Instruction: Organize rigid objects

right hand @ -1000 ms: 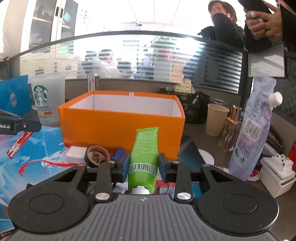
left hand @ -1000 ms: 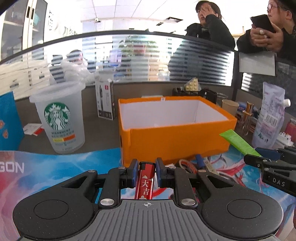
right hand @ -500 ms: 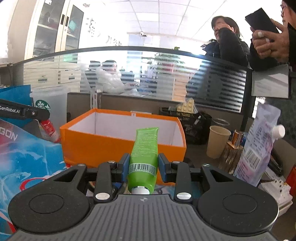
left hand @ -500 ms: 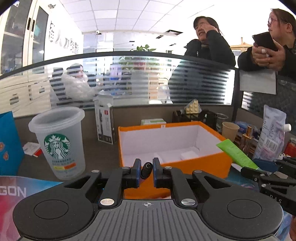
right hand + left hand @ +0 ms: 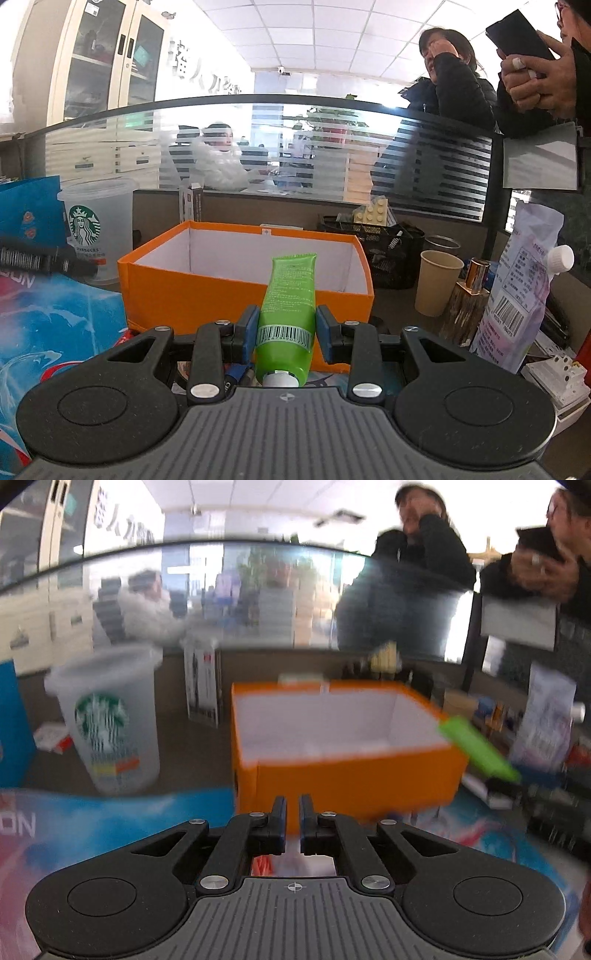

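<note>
Left gripper [image 5: 292, 818]: fingers pressed together, nothing between them, only a thin sliver of gap showing. It sits low in front of the near wall of the orange box [image 5: 347, 771]. The left wrist view is motion-blurred, so small detail inside the box can't be read.

Right gripper [image 5: 285, 334]: fingers pinching the green tube [image 5: 290, 314] across its lower body at the barcode, white cap end toward the camera, crimped end pointing up and forward. The tube is held just short of the box's near wall [image 5: 207, 299], with its tip overlapping the open top in the right wrist view. From the left wrist view the same tube [image 5: 476, 747] shows at the box's right corner, tilted.

Box is open-topped, white inside, standing on the bench [image 5: 391, 302] partly on a blue and red printed mat [image 5: 55, 317].

Around it:
- Starbucks cup [image 5: 96, 230] upright, left of the box and apart from it.
- Paper cup [image 5: 437, 282] right of the box, a gold-topped bottle [image 5: 467, 301] beside it.
- White spouted pouch [image 5: 521, 291] at far right.
- Black mesh basket [image 5: 384, 254] behind the box with pale building bricks [image 5: 373, 214] on it.

2 people stand behind the glass partition at upper right, 1 holding a phone [image 5: 517, 35].
</note>
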`<state>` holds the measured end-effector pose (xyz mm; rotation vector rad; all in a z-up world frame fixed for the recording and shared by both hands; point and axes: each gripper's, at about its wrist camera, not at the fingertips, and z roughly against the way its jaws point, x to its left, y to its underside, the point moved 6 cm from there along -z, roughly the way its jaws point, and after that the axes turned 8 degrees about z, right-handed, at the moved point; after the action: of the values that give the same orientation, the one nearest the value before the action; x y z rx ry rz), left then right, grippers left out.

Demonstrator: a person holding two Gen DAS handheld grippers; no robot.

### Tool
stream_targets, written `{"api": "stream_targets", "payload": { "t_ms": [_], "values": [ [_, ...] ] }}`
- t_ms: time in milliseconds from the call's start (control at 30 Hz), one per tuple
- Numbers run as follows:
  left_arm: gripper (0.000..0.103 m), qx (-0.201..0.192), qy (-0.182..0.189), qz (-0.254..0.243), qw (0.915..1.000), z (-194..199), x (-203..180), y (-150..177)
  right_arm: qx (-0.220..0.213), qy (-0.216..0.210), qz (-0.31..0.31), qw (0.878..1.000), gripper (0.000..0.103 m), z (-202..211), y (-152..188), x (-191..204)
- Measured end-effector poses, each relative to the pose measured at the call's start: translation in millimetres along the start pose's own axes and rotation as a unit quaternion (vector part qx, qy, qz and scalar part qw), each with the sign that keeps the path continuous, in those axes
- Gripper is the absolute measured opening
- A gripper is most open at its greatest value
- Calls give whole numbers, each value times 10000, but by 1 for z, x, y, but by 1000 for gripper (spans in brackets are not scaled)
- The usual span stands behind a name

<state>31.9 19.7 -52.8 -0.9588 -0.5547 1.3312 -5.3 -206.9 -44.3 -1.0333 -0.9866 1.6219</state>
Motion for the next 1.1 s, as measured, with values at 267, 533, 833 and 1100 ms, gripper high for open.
{"api": "stream_targets", "payload": {
  "t_ms": [267, 533, 833, 1100],
  "values": [
    [13, 535, -488, 100, 9973, -45, 23, 37, 36, -68, -8, 10000, 30, -3, 5, 4],
    [46, 744, -467, 229, 9959, -69, 23, 43, 71, -1, -77, 9999, 30, -3, 7, -3],
    [16, 739, -783, 31, 9942, -83, 23, 53, 72, -1, -123, 9999, 31, -4, 9, -6],
    [16, 692, -684, 119, 9952, -70, 20, 49, 47, 14, -128, 9999, 31, -3, 8, -7]
  ]
}}
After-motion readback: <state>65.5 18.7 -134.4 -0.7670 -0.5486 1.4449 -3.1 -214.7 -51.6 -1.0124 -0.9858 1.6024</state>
